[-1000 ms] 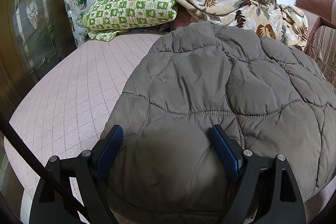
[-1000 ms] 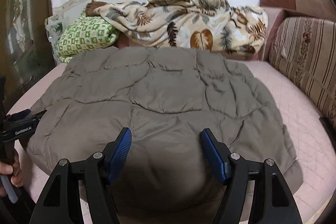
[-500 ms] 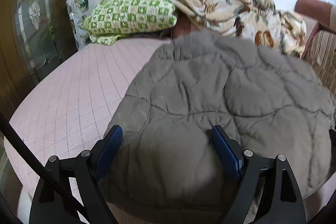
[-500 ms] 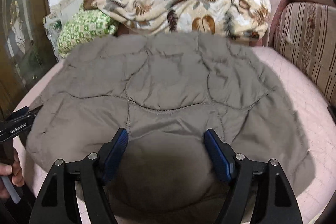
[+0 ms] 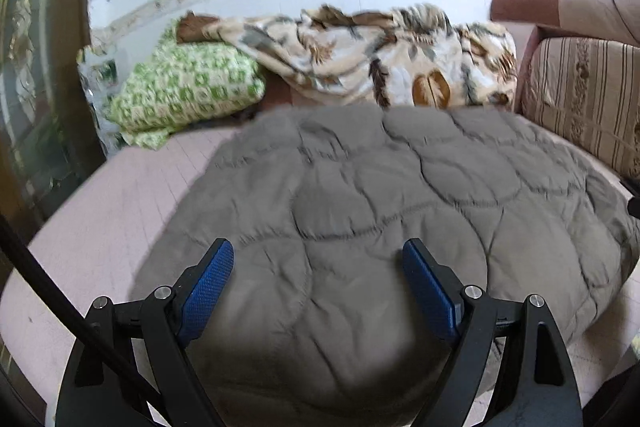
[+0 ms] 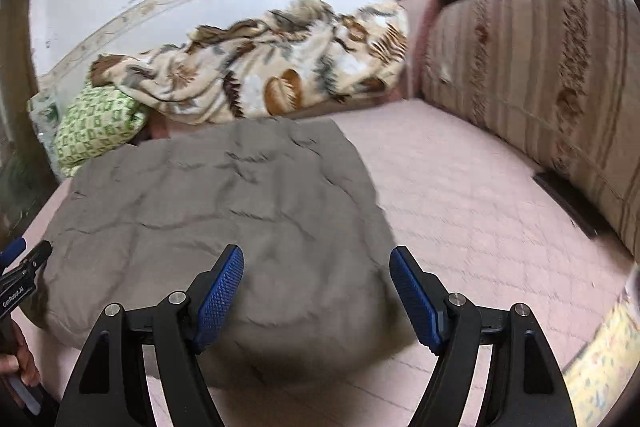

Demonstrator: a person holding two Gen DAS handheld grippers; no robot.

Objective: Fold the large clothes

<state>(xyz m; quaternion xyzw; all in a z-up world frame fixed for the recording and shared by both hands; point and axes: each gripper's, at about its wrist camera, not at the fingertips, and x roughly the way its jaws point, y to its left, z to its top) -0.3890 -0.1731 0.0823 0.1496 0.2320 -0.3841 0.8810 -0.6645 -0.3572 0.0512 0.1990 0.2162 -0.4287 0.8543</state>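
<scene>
Both tongs, the left gripper (image 5: 318, 281) and right gripper (image 6: 316, 283), had blue-padded jaws spread wide, pinching nothing, above the near edge of a grey-brown quilted puffy jacket (image 5: 400, 195) lying flat on a pink quilted mattress (image 6: 460, 195). Beyond lay a green-patterned pillow (image 5: 188, 91) and a leaf-print blanket (image 5: 380, 63).

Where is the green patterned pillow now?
The green patterned pillow lies at the far left of the pink mattress, beside the leaf-print blanket, beyond the grey quilted jacket.
</scene>
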